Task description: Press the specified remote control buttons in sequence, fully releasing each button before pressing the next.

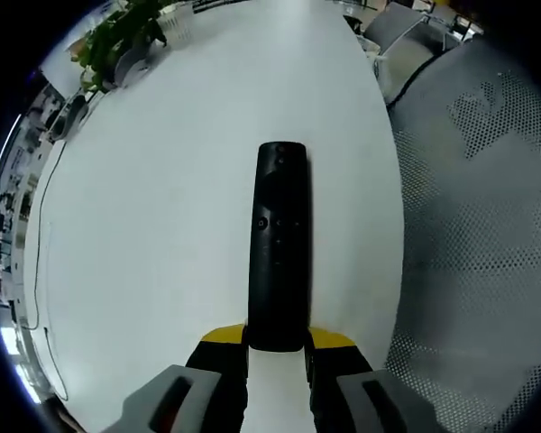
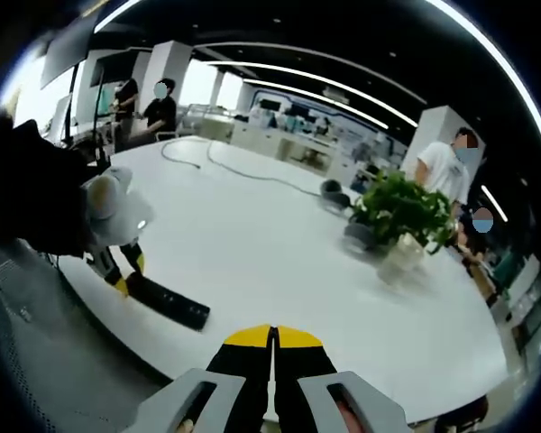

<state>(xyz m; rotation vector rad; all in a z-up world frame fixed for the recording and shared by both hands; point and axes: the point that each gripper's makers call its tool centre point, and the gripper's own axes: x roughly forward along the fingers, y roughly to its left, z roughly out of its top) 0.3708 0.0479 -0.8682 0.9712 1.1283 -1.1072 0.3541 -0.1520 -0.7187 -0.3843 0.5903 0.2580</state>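
A long black remote control (image 1: 279, 244) lies lengthwise over the white table (image 1: 162, 225) in the left gripper view, its near end held between the yellow-tipped jaws of my left gripper (image 1: 277, 345), which is shut on it. Small buttons show on its upper face. In the right gripper view the same remote (image 2: 169, 305) sticks out over the table's near edge, with the left gripper (image 2: 122, 271) and a dark-sleeved arm at its left end. My right gripper (image 2: 272, 341) hovers above the table's near edge with its jaws closed together and nothing between them, apart from the remote.
A potted green plant (image 2: 398, 209) in a white pot stands on the table's far right; the plant (image 1: 117, 36) also sits at the far end in the left gripper view. Cables (image 2: 243, 170) run across the table. Several people stand around. A grey perforated surface (image 1: 487, 234) lies beside the table.
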